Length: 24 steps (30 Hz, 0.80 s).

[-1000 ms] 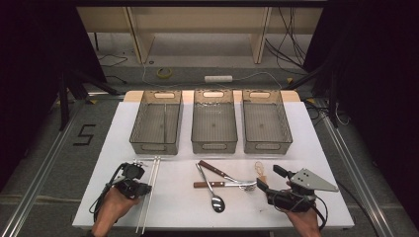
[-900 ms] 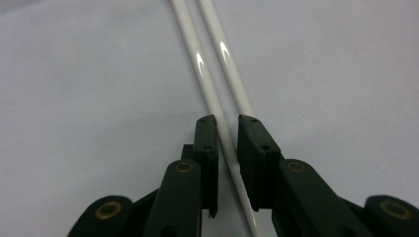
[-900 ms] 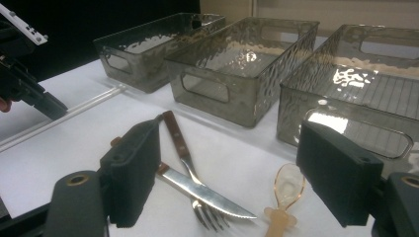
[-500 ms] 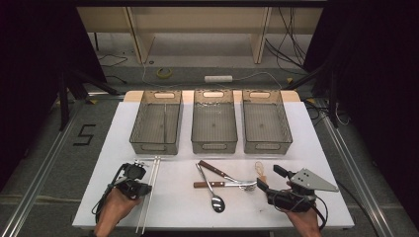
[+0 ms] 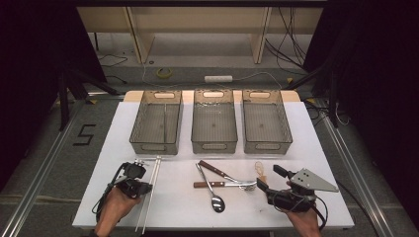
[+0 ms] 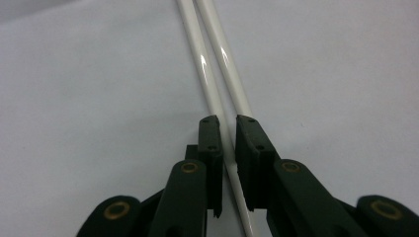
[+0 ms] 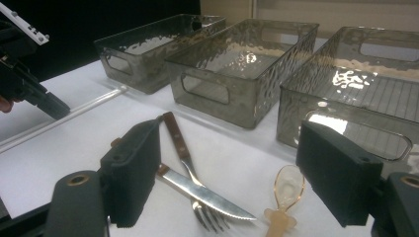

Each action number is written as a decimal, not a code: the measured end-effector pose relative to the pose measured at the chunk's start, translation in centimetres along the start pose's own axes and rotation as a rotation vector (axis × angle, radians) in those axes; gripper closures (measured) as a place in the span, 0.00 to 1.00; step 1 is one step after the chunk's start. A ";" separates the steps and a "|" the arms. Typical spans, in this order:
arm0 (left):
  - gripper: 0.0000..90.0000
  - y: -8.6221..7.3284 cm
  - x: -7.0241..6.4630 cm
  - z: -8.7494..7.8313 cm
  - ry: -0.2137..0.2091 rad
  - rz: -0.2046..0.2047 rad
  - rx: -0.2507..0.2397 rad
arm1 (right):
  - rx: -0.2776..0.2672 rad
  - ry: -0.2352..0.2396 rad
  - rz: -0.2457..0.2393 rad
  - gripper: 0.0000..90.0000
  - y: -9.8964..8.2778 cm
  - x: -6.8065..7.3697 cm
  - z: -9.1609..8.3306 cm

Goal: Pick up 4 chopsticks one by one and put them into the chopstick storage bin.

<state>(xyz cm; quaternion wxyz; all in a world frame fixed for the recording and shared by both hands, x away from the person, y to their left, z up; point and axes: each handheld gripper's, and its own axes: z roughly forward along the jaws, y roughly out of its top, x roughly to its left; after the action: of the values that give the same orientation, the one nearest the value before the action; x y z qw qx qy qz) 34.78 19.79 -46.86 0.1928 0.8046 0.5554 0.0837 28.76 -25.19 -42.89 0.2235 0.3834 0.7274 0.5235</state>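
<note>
Step in hand, as I read it: picking up the chopsticks w/ the left gripper. They're two long white sticks lying side by side on the white table, just in front of the left bin. In the left gripper view the jaws have been closing and now stand nearly together around one chopstick, pads right up against it, so I take it as gripped; the 2nd stick runs just outside the right-hand pad. The right gripper hovers w/ jaws wide apart and nothing between them, sitting right of the cutlery pile and in front of the right bin. Next move prob. calls for a straight lift w/o tipping, since the stick is long and thin and held near one end; also check whether the 2nd stick comes along or stays behind, then carry toward a bin. Count: 3 clear ribbed bins in a row, incl. the middle bin; 2 chopsticks; 1 knife, 1 fork, 1 metal spoon, 1 small amber spoon; 2 grippers.
</note>
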 end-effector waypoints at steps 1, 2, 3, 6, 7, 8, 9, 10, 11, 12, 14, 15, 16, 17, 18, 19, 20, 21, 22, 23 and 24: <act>0.90 0.0 0.0 0.0 0.000 0.001 0.001 | 0.001 0.000 -0.001 0.29 0.0 0.0 0.0; 0.90 0.0 0.0 0.0 0.000 0.000 0.001 | 0.001 -0.001 -0.003 0.29 0.0 0.0 0.0; 0.90 0.0 0.0 0.0 0.000 0.000 0.001 | 0.001 -0.001 -0.003 0.29 0.0 0.0 0.0; 0.90 0.0 0.0 0.0 -0.004 -0.004 0.001 | 0.001 -0.002 -0.003 0.29 0.0 0.0 0.0; 0.90 0.0 0.0 0.0 -0.004 -0.004 0.000 | 0.002 -0.002 -0.004 0.29 0.0 0.0 0.0; 0.90 0.0 0.0 0.0 -0.005 -0.003 -0.001 | 0.001 -0.002 -0.002 0.29 0.0 0.0 0.0; 0.90 0.1 0.0 0.0 -0.005 -0.003 -0.002 | 0.000 -0.002 -0.001 0.29 0.0 0.0 0.0; 0.91 0.1 0.0 0.0 -0.005 -0.002 -0.002 | 0.000 -0.002 -0.001 0.29 0.0 0.0 0.0; 0.91 0.1 0.0 0.0 -0.005 -0.002 -0.003 | 0.002 -0.002 -0.003 0.29 0.0 0.0 0.0; 0.91 0.1 0.0 0.0 -0.005 -0.001 -0.003 | 0.001 -0.002 -0.005 0.29 0.0 0.0 0.0; 0.91 0.1 0.0 0.1 -0.005 -0.003 -0.004 | 0.001 -0.002 -0.004 0.29 0.0 0.0 0.0; 0.91 0.1 0.0 0.1 -0.005 -0.006 -0.007 | 0.001 -0.002 -0.003 0.29 0.0 0.0 0.0; 0.91 0.1 0.0 0.1 -0.006 -0.008 -0.009 | 0.001 -0.003 -0.003 0.29 0.0 0.0 0.0; 0.91 0.1 0.0 0.1 -0.006 -0.011 -0.011 | 0.002 -0.004 -0.004 0.29 0.0 0.0 0.0; 0.91 0.2 0.0 0.1 -0.007 -0.012 -0.011 | 0.002 -0.003 -0.003 0.29 0.0 0.0 0.0; 0.91 0.2 0.0 0.1 -0.008 -0.014 -0.010 | 0.001 -0.003 -0.003 0.29 0.0 0.0 0.0; 0.91 0.2 0.0 0.1 -0.008 -0.013 -0.009 | 0.001 -0.002 -0.004 0.29 0.0 0.0 0.1; 0.91 0.2 0.0 0.1 -0.007 -0.012 -0.006 | 0.005 -0.003 -0.005 0.29 0.0 0.0 0.1; 0.91 0.3 0.0 0.2 -0.004 -0.005 -0.002 | 0.005 -0.002 -0.006 0.29 0.0 0.0 0.1; 0.91 0.3 0.0 0.2 -0.003 -0.004 0.002 | 0.005 -0.002 -0.005 0.29 0.0 0.0 0.1; 0.90 0.3 -0.1 0.2 -0.002 -0.004 0.005 | 0.003 -0.002 -0.004 0.29 0.0 0.0 0.1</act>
<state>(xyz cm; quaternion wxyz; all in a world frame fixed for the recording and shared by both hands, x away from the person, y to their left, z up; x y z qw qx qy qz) 35.12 19.57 -46.90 0.1913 0.8040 0.5572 0.0812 28.81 -25.12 -42.95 0.2247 0.3830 0.7287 0.5214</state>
